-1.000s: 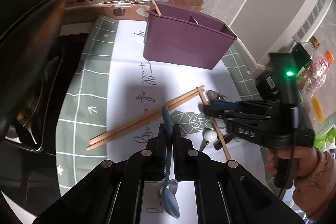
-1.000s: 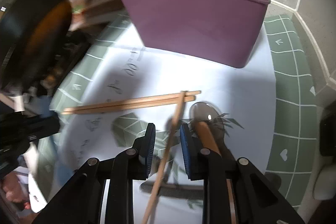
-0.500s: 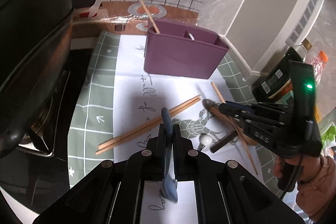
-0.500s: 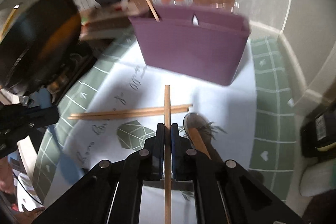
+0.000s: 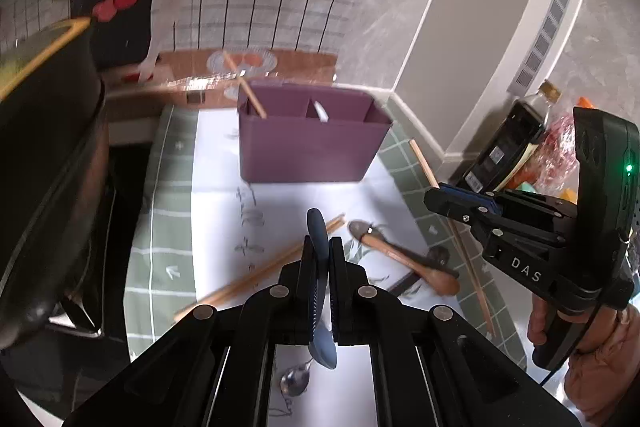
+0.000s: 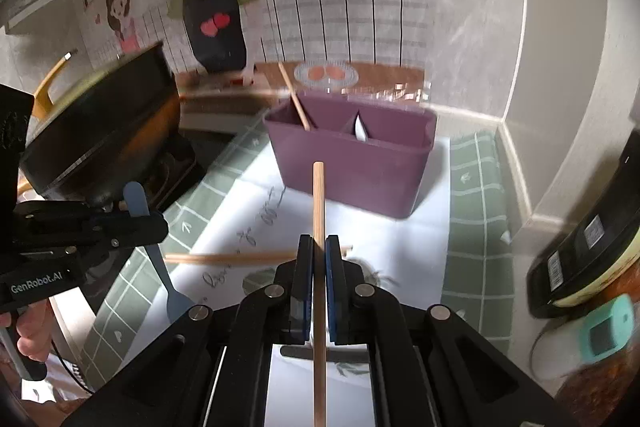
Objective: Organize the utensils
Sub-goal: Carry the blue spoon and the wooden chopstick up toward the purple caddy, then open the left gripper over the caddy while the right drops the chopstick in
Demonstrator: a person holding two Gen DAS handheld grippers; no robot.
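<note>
My left gripper (image 5: 320,247) is shut on a blue spoon (image 5: 318,235), held above the mat; it also shows in the right wrist view (image 6: 138,205). My right gripper (image 6: 319,247) is shut on a wooden chopstick (image 6: 319,195) that points toward the purple divided caddy (image 6: 352,163). The caddy (image 5: 308,151) holds one chopstick (image 5: 248,91) in its left compartment and a white utensil (image 5: 320,109) in the middle one. A pair of chopsticks (image 5: 260,273), a wooden spoon (image 5: 404,257) and a metal spoon (image 5: 296,381) lie on the white mat (image 5: 216,211).
A black pan (image 6: 100,131) sits on the stove at the left. A dark sauce bottle (image 5: 508,147) and packets stand at the right by the wall corner. A teal device (image 6: 600,331) lies at the right. The tiled wall is behind the caddy.
My right gripper closed on the chopstick and lifted it off the mat. Both grippers rose and pulled back, so the caddy looks farther away.
</note>
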